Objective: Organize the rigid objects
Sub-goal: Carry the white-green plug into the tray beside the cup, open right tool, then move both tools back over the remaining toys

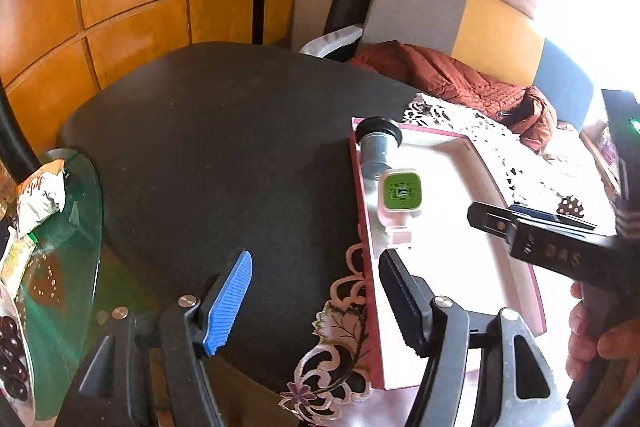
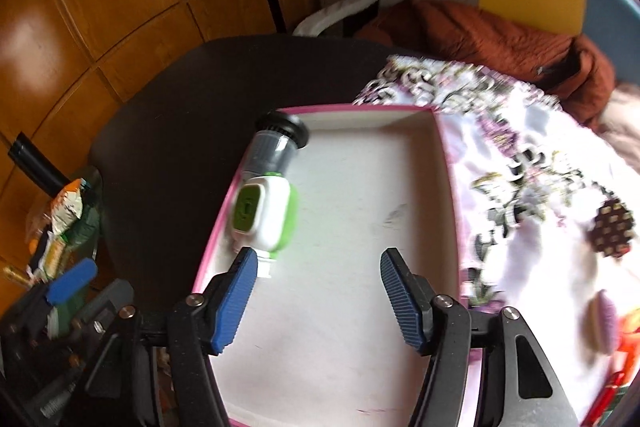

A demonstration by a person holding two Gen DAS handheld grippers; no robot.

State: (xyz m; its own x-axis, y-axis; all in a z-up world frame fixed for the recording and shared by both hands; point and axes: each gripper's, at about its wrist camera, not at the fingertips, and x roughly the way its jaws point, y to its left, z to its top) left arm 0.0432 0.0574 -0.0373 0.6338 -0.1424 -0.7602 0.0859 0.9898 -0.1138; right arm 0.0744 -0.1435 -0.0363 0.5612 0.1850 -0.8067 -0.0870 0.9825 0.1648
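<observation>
A shallow white tray with a pink rim [image 2: 332, 108] [image 1: 358, 187] lies on the black table. Along its left side lie a white and green plug-in device [image 2: 266, 215] [image 1: 400, 195] and a grey cylinder with a black cap [image 2: 276, 143] [image 1: 376, 143]. My right gripper [image 2: 316, 297] is open and empty above the tray, its left fingertip just short of the white and green device. My left gripper [image 1: 316, 301] is open and empty over the table at the tray's left rim. The right gripper's body shows in the left wrist view [image 1: 540, 243].
A floral cloth [image 2: 520, 163] lies under and right of the tray, with a pine-cone-like object [image 2: 614, 227] and a purple oval item [image 2: 602, 321] on it. A glass side table [image 1: 68, 267] with snack packets stands on the left. A rust jacket [image 1: 460, 79] lies on the sofa behind.
</observation>
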